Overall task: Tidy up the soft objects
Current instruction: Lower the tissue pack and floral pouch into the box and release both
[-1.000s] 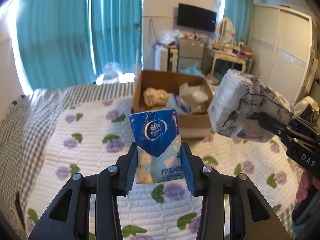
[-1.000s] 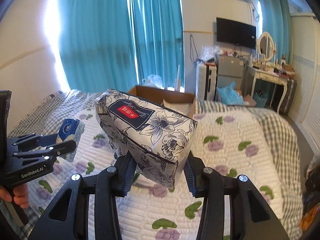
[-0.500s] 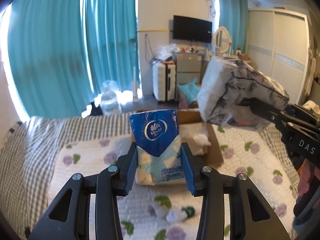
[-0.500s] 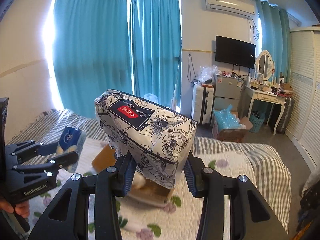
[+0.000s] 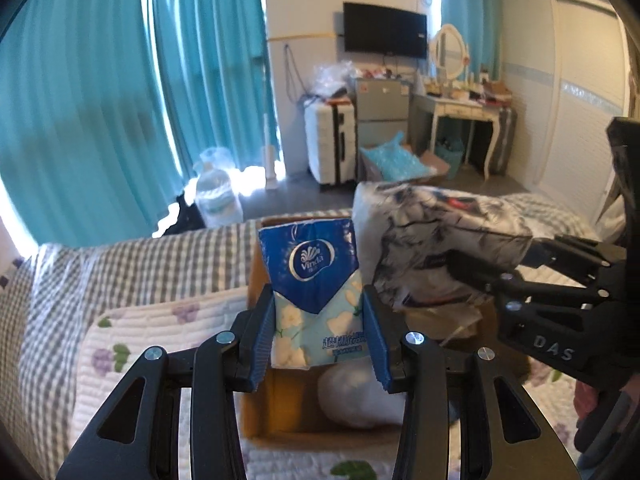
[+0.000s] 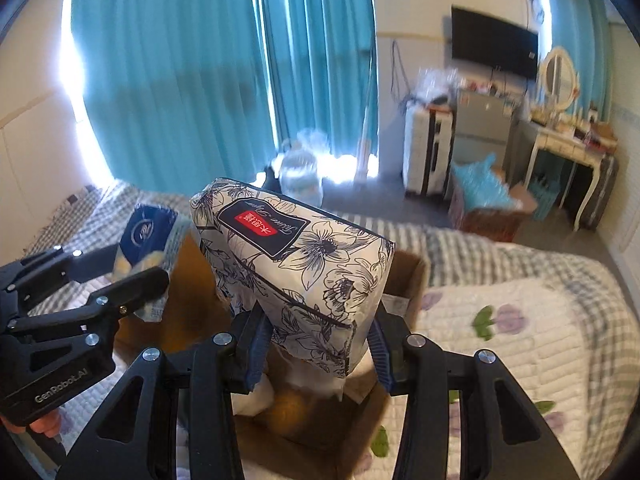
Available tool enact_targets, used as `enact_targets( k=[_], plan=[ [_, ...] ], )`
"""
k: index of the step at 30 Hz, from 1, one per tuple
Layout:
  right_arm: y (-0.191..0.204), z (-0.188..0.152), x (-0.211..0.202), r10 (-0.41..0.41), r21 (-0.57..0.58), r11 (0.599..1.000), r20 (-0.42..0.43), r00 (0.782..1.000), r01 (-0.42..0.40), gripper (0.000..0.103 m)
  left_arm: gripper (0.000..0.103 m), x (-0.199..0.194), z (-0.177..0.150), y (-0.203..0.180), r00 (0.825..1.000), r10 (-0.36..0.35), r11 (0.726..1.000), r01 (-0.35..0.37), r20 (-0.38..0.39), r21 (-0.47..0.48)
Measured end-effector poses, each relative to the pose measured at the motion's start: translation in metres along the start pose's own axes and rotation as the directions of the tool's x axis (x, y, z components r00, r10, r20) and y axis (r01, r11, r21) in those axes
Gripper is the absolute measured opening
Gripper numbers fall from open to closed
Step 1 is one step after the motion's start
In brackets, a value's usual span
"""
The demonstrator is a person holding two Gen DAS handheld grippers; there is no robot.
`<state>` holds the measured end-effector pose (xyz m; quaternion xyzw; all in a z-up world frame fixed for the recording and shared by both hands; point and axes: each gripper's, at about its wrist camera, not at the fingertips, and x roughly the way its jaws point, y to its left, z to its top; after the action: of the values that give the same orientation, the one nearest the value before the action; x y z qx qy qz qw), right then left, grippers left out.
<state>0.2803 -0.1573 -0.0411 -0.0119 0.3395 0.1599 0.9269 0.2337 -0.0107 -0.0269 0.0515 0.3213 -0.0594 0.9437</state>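
Note:
My left gripper [image 5: 318, 334] is shut on a blue Vinda tissue pack [image 5: 316, 284] and holds it upright above the open cardboard box [image 5: 260, 396] on the bed. My right gripper [image 6: 316, 344] is shut on a white tissue pack with black flower print [image 6: 296, 264], also held over the box [image 6: 404, 276]. In the left wrist view the flowered pack [image 5: 436, 236] and the right gripper [image 5: 532, 280] hang just right of the blue pack. In the right wrist view the blue pack [image 6: 146, 240] and the left gripper [image 6: 100, 284] are at the left. Soft white items [image 5: 360, 396] lie in the box.
The box sits on a bed with a quilted flower-print cover [image 6: 520, 344] over a grey checked sheet [image 5: 120, 272]. Beyond the bed are teal curtains [image 5: 120, 92], a water jug [image 5: 216, 196], a white suitcase [image 5: 332, 140], a dressing table [image 5: 460, 116] and a wardrobe [image 5: 580, 100].
Both grippers have moved forward with their packs, from short of the box to over it. The box now lies directly below them. Both grips are unchanged.

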Motion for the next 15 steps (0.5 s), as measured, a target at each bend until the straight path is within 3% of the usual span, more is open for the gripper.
enact_targets(
  k=[6,10,15],
  plan=[
    [-0.009,0.000,0.040,-0.010,-0.015,1.000,-0.059,0.998,0.009,0.044,0.042,0.025,-0.003,-0.003,0.999,-0.025,1.000,0.025,-0.028,0.008],
    [-0.014,-0.002,0.041,0.005,-0.003,1.000,-0.036,0.999,-0.005,0.047,0.045,0.032,-0.006,-0.005,0.999,-0.030,1.000,0.030,-0.031,0.005],
    [-0.024,0.003,0.019,0.012,0.042,0.999,0.033,0.999,-0.013,0.066,0.055,0.022,-0.006,-0.013,1.000,-0.015,0.999,0.016,-0.017,0.028]
  ],
)
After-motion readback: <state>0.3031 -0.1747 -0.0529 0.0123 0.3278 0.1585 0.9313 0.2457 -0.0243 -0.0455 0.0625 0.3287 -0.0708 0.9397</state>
